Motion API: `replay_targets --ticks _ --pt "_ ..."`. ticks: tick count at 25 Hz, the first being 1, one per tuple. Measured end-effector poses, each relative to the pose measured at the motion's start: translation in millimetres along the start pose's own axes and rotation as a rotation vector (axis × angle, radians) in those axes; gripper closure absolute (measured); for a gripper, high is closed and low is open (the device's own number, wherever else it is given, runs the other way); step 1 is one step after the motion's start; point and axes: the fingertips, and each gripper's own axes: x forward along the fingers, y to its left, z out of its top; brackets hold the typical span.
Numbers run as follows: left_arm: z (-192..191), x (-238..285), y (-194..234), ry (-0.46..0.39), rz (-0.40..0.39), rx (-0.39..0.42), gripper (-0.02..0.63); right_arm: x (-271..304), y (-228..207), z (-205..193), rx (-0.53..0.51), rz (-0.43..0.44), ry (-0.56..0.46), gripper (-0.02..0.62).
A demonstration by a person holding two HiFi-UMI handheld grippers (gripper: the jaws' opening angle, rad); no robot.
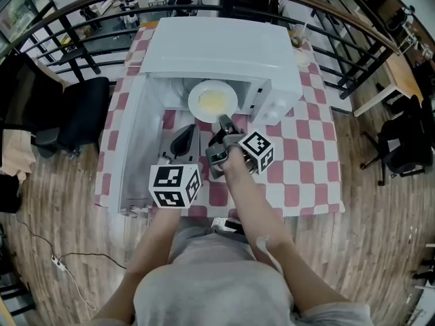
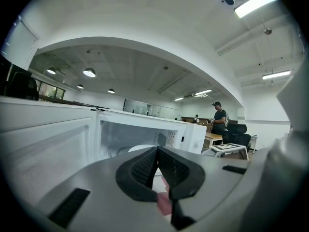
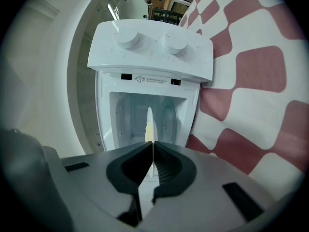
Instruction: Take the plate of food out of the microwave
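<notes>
Head view shows the right claw (image 1: 223,121) pinching the plate (image 1: 209,100) by its rim to slide it from the microwave (image 1: 217,49), while the left claw (image 1: 183,140) is pressed together, empty.

Bright, even overhead lighting from ceiling strip lights (image 2: 256,3); soft shadows, heavy fisheye warping, dark vignetted corners, blurred close foreground.

The microwave (image 1: 217,46) door (image 1: 132,141) stands open along my left, blocking that side. The plate (image 1: 213,101) sits in the cavity mouth. I see open room over the bench (image 1: 302,161) on my right.
</notes>
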Motion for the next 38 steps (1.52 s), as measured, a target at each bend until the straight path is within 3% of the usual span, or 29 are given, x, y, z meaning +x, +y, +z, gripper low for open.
replay_targets --ticks 38 --pt "4 -34 -47 -0.034 -0.003 0.019 0.603 -74 17 0 0.009 0.046 0.045 0.565"
